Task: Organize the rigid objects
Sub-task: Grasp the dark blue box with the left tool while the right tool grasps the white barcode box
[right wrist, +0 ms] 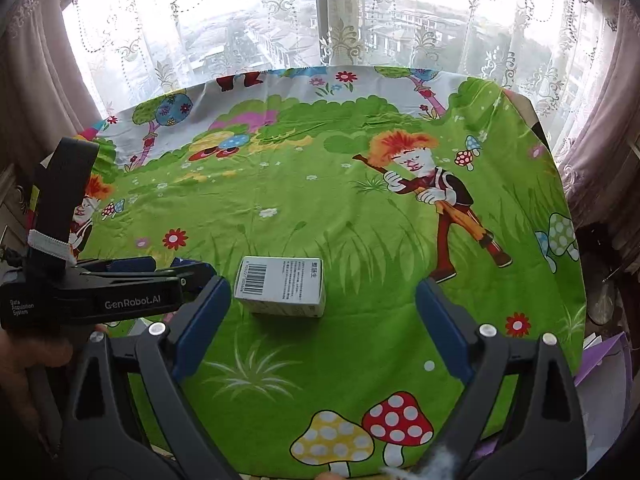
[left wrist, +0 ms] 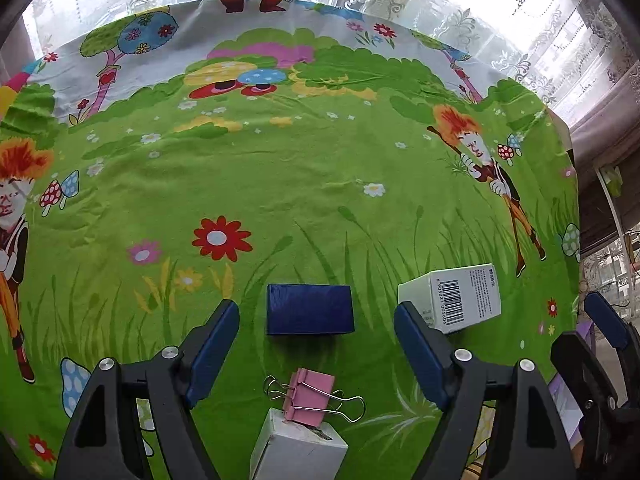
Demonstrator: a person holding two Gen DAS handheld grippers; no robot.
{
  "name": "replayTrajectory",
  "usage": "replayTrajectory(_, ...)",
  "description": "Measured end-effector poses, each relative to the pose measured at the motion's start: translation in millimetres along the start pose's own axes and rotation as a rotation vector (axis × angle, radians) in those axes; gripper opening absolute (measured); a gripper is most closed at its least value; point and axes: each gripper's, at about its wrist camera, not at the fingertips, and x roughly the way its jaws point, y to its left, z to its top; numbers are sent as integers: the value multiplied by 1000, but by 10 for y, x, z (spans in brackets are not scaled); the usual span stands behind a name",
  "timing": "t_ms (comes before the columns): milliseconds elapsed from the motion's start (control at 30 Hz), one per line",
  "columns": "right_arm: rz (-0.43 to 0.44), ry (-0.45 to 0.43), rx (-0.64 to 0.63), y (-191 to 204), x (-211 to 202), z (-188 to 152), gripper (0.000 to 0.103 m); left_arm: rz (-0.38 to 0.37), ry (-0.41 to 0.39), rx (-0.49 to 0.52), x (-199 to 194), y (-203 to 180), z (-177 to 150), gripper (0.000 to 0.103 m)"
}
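Blue and shiny, a small dark blue box (left wrist: 310,309) lies flat on the tablecloth (left wrist: 280,184), right between the fingers of the left gripper (left wrist: 316,344), which are wide apart and not touching it. A white barcode box (left wrist: 456,298) lies just beside the left gripper's right finger. Closer in, a pink binder clip (left wrist: 310,396) with wire handles sits against a white cardboard box (left wrist: 298,450). The cloth is soft, wrinkly and green, with cartoon mushrooms and flowers. The right gripper (right wrist: 322,328) is wide apart too, holding nothing, with the white barcode box (right wrist: 282,286) near its left finger. Lace curtains (right wrist: 320,20) hang behind.
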Motion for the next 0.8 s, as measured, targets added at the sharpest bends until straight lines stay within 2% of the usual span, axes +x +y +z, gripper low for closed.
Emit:
replayTrajectory(100, -5, 11, 16, -11, 110, -56, 95, 37, 29, 13, 158, 10, -5, 68)
replayTrajectory(133, -2, 14, 21, -13, 144, -74, 95, 34, 38, 17, 205, 19, -12, 59)
replayTrajectory(167, 1, 17, 27, -12, 183, -87, 95, 41, 15, 33, 203, 11, -15, 53)
replayTrajectory(300, -2, 37, 23, 39, 336, -145, 95, 29, -27, 24, 162, 80, -41, 52)
replayTrajectory(433, -6, 41, -10, 118, 410, -163, 95, 5, -94, -82, 4, 328, -132, 52)
replayTrajectory(567, -1, 38, -45, 227, 471, -124, 95, 28, -170, -162, -195, 544, -293, 52)
replayTrajectory(800, -12, 64, -97, 403, 637, -55, 95, 24, -242, -207, -442, 613, -467, 52)
